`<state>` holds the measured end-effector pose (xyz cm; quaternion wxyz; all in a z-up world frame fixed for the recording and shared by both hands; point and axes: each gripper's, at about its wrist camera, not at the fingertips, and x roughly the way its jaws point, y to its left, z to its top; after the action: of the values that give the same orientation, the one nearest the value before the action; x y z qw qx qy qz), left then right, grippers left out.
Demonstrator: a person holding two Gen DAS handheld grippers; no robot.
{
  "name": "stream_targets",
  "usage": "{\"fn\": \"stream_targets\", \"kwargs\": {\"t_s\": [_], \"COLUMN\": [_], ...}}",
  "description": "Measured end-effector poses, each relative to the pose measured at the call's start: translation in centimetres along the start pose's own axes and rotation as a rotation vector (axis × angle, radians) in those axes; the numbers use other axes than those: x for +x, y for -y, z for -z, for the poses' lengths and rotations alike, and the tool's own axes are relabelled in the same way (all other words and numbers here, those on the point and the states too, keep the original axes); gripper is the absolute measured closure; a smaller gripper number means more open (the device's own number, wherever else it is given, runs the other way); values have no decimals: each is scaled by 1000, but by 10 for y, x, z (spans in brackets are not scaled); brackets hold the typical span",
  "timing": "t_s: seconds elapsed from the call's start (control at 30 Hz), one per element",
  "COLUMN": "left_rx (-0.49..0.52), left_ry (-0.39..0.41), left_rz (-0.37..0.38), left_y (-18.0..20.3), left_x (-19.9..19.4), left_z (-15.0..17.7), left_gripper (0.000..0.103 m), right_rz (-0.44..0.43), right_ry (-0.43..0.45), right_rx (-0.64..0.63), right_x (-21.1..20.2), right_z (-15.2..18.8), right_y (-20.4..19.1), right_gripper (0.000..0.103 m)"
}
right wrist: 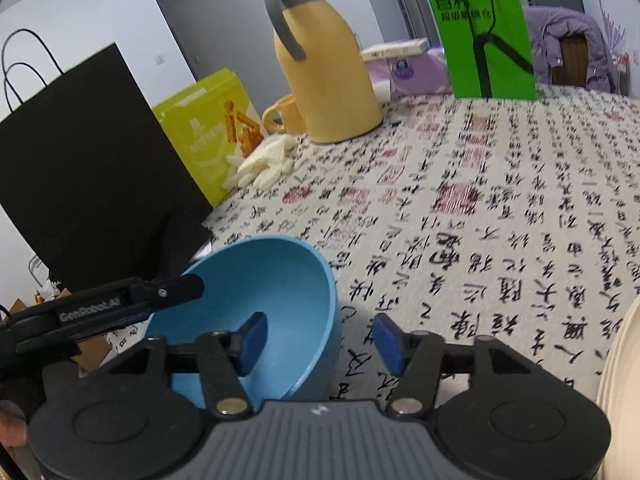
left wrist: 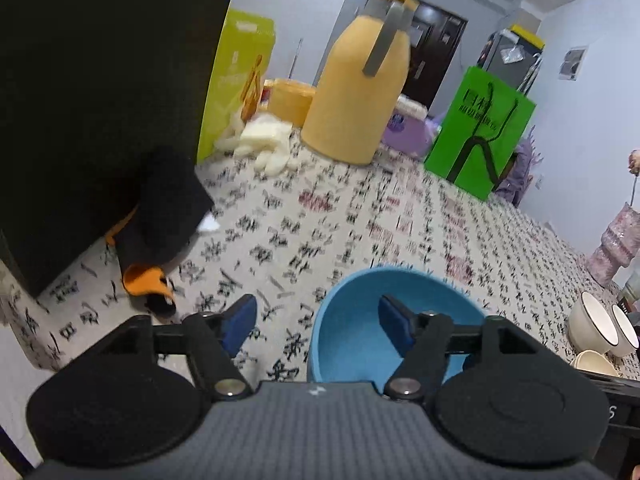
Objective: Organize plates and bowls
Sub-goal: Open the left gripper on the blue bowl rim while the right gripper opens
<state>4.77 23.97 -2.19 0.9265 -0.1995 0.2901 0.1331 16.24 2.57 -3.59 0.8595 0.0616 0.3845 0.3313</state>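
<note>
Both grippers stand wide, holding nothing — left gripper and right gripper straddle the blue bowl's rim, low centre.

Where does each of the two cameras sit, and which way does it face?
Left wrist: sits on the left gripper, facing down across the table; its open jaws straddle the blue bowl's left rim.
Right wrist: sits on the right gripper, facing likewise; open jaws straddle the bowl's right rim; the left gripper's finger shows.
Shared: bowl, yellow flask, green bag.
</note>
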Motion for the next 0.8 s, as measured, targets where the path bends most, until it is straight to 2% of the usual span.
{"fn": "stream_targets", "kwargs": {"t_s": [0.07, 0.13, 0.2, 0.27, 0.4, 0.6, 0.8], "left_rx": [19, 39, 60, 81, 86, 99, 98], "left_ry": [31, 61, 91, 122, 152, 168, 186], "left_rz": [2, 7, 5, 6, 28, 5, 16], "left_y": [3, 7, 12, 17, 24, 32, 37], "left_x": [-6, -11, -17, -22, -27, -29, -31], "left_z": [-1, -2, -2, -2, -1, 1, 2], "left_gripper": [18, 12, 4, 0, 0, 0, 0], "right_rz": [-3, -5, -7, -3, 19, 37, 55], "right_ry": [26, 60, 89, 116, 163, 193, 230], "right_rx": [-4, -16, -30, -36, -49, -39, -40], "right_x": [-5, -12, -19, -26, -36, -46, -58], "right_z": [0, 1, 1, 0, 2, 8, 13], "right_y": [1, 1, 2, 3, 6, 14, 21], "right_gripper": [23, 14, 12, 0, 0, 0, 0]}}
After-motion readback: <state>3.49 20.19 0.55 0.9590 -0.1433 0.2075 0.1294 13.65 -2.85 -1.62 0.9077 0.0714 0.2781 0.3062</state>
